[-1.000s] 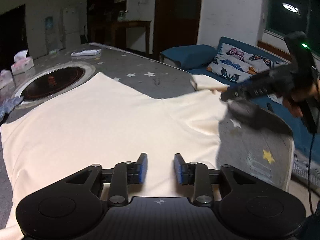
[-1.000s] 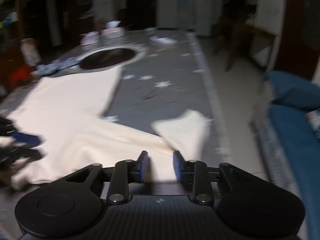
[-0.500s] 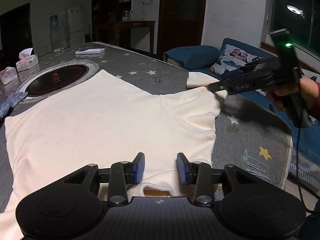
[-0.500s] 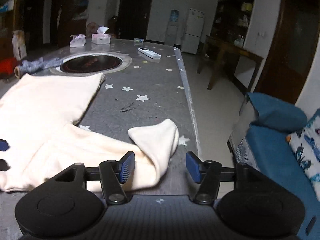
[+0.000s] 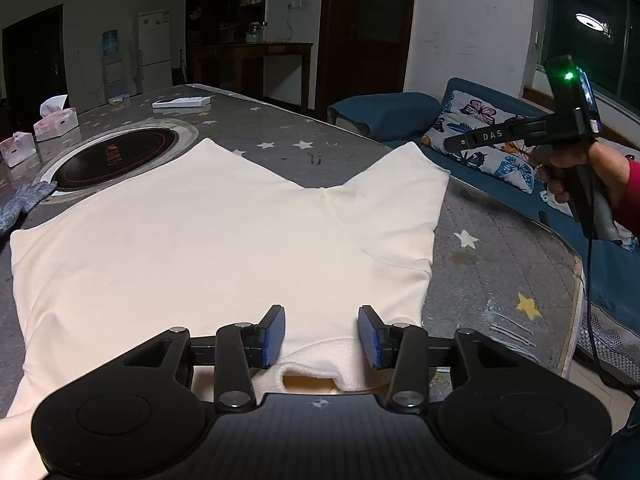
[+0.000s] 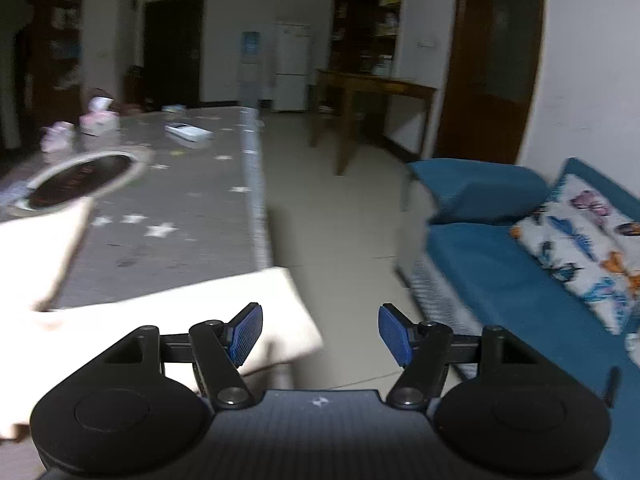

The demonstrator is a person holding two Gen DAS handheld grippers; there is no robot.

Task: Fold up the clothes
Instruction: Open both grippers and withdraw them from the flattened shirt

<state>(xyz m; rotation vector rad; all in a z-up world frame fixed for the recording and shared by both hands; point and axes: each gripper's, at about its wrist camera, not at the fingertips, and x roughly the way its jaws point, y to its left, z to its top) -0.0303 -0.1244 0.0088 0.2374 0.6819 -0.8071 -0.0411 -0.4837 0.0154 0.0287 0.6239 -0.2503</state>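
A cream T-shirt [image 5: 208,240] lies spread flat on the grey star-patterned table [image 5: 480,280], its right sleeve [image 5: 404,184] laid out toward the table's far right edge. My left gripper [image 5: 321,334] hovers open just over the collar [image 5: 316,376] at the near edge, holding nothing. In the left wrist view the right gripper [image 5: 480,140] is raised off the table beside the sleeve, held by a hand [image 5: 600,168]. In the right wrist view my right gripper [image 6: 320,334] stands wide open and empty, with the sleeve end [image 6: 248,312] below and left of it.
A round black hotplate [image 5: 114,156] is set into the table beyond the shirt. Tissue boxes [image 5: 56,120] and a white remote [image 5: 181,101] lie farther back, a grey glove [image 5: 24,200] at left. A blue sofa [image 6: 500,264] with a butterfly cushion [image 5: 488,148] runs along the right.
The right gripper let go of the sleeve, opened wide and lifted away to the right. The sleeve now lies flat. My left gripper opened a little wider over the collar.
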